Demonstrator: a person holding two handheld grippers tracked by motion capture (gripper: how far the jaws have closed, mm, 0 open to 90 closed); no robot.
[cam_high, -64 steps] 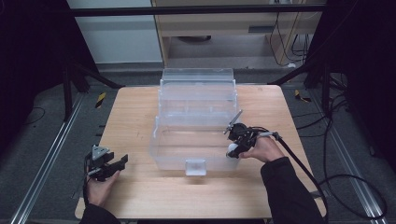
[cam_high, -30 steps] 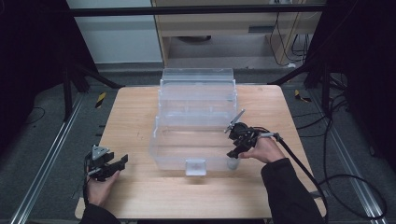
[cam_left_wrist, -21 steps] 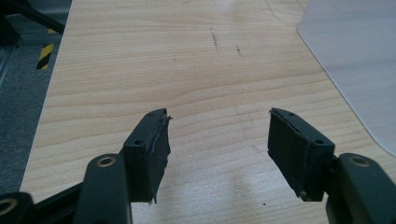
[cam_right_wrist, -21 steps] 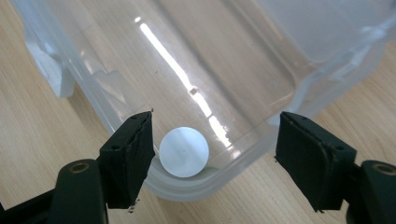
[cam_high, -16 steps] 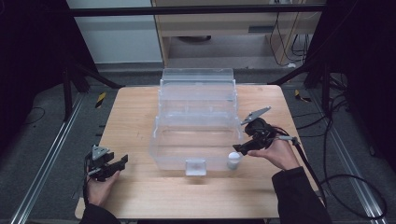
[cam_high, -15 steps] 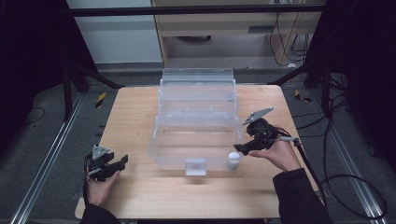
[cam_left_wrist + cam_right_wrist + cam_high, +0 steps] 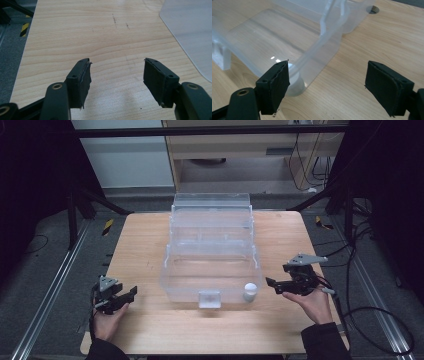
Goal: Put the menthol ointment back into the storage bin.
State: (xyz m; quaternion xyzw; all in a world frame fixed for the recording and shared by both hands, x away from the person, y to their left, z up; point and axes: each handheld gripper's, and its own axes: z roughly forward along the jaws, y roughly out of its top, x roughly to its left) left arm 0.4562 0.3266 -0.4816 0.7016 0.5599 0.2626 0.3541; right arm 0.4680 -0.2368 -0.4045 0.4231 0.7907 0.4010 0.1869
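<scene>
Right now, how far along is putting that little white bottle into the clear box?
Done, it seems: the white bottle stands in the front right corner of the clear box. In hand: nothing. The right gripper is open beside the box on the table, and the left gripper is open too. Left: I see nothing else waiting to go in.

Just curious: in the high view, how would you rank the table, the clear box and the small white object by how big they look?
1. Table
2. Clear box
3. White object, at the box's near right corner
</scene>
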